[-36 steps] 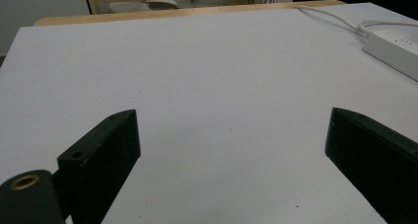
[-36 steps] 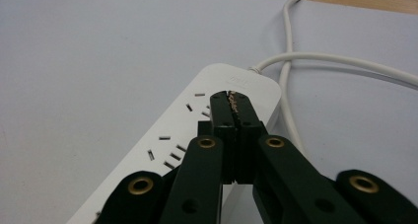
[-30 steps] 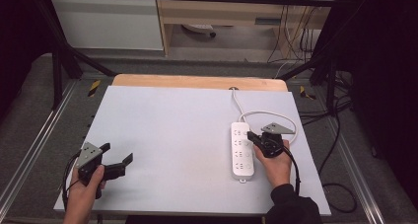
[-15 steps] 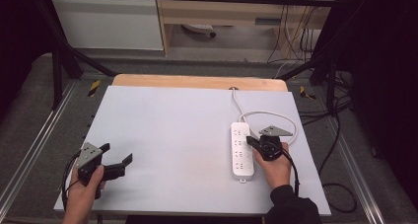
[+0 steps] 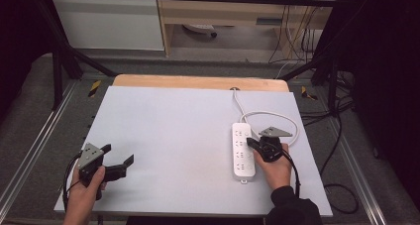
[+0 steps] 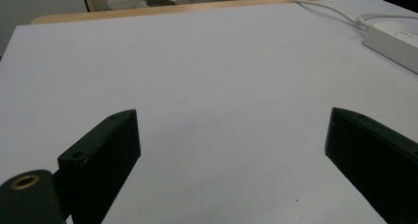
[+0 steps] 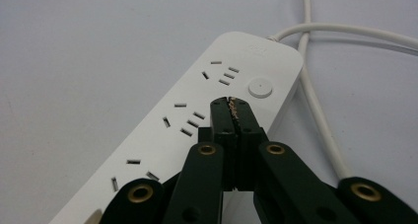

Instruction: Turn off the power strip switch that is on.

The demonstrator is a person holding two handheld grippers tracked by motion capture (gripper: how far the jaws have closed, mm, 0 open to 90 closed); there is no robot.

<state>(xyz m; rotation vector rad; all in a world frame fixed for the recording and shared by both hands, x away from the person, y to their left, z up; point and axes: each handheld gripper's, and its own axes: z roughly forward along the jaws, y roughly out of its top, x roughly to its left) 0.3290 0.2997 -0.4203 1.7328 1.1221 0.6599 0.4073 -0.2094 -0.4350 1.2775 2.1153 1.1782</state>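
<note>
White tabletop (image 5: 173,131) looks unchanged: right tongs (image 7: 230,105), fully closed and empty, rest near the power strip (image 5: 243,150) button (image 7: 260,87), left tongs (image 5: 119,161) wide open, empty.

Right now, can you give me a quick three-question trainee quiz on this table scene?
1. True or false: the right gripper has its jaws shut, tips over the power strip.
2. Multiple choice: the left gripper is A) open above bare table, B) clamped on the cord, C) resting on the power strip.
3. Fill in: the white cord leaves the strip's far end and makes a ____ on the table.

Key: 1 true; 2 A; 3 loop.
</note>
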